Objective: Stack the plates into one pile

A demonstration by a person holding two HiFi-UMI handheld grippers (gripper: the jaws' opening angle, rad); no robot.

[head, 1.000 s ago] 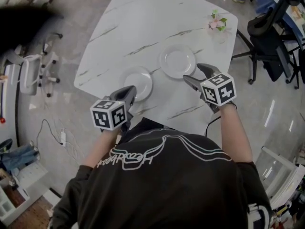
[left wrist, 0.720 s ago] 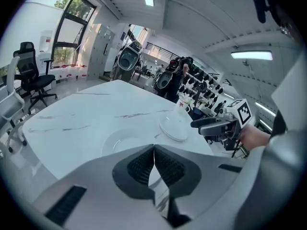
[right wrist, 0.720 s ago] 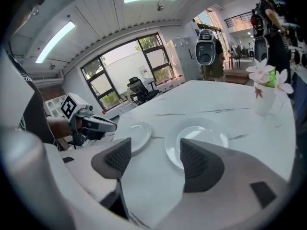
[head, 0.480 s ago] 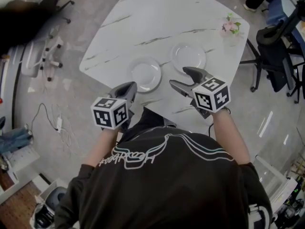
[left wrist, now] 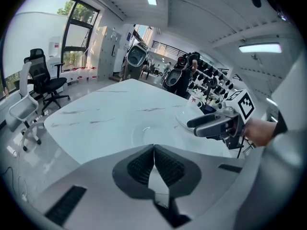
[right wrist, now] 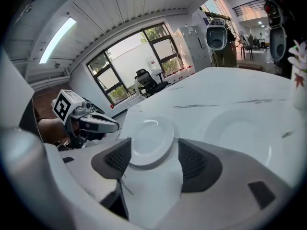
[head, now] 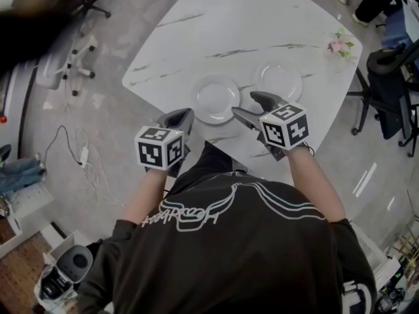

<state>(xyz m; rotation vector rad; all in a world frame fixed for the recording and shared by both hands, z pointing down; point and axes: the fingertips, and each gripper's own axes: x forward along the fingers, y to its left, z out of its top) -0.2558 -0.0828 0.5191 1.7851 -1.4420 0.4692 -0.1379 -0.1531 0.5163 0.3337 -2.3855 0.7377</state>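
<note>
A: Where are the 2 plates?

B: Both lie flat on the white marble table (head: 216, 25), apart from each other. In the head view the near plate (head: 216, 99) sits at the middle of the frame. The far plate (head: 279, 80) is up and to the right of it, and a small flower vase (head: 340, 44) stands nearer the table's right corner.

A: What is the right gripper (head: 243, 104) doing?

B: Its jaws are spread wide with nothing pinched. In the head view its tips hang at the right rim of the near plate, in the gap between the 2 plates. In the right gripper view the near plate fills the space between the 2 pads, left of centre, and neither pad presses on it. Whether a tip touches the rim I cannot tell. The far plate shows past the right-hand jaw.

A: And the left gripper (head: 181, 116)?

B: Its jaws are pressed together and empty. In the head view it is at the table's near edge, to the lower left of the near plate and close to its rim without touching it. In the left gripper view that plate lies on the table just above the closed tips, at the frame's centre, and the right gripper reaches in from the right.
</note>
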